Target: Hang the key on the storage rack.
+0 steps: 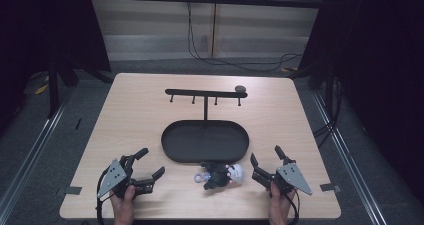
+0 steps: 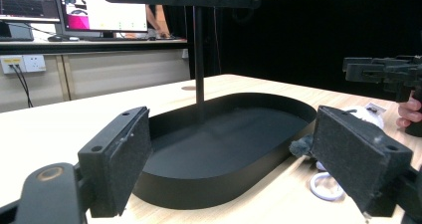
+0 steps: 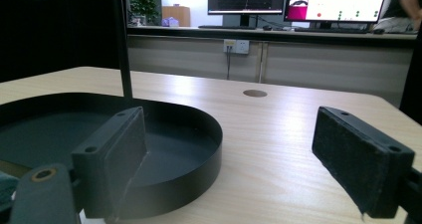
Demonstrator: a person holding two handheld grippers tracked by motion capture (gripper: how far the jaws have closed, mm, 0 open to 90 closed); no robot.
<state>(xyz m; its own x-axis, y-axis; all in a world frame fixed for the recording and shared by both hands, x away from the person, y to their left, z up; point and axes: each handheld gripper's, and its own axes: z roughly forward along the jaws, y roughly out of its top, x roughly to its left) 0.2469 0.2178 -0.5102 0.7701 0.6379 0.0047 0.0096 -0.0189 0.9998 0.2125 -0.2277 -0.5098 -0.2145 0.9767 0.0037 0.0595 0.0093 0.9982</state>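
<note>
Item: plush keychain toy (image 1: 220, 175), lying on the table (image 1: 140, 100) just in front of the black oval tray (image 1: 172, 150), between our two grippers. Left gripper (image 1: 148, 164) and right gripper (image 1: 266, 157): jaws spread, nothing between them. Advice: we judged a low, level approach best, pinching the soft body, not the ring (image 2: 326, 186). Obscured: the toy's shape was dark and blurred; the hook rack (image 1: 205, 93) was cut off above in both gripper views.

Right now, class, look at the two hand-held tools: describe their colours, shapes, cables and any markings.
Both are black two-jaw devices. The left tool and the right tool each carry a grey three-cornered plate with small holes on top. The left tool's pads are flat black rectangles with a rough, fuzzy face and screw holes along the edge. A black cable trails from each. No sleeves show.
</note>
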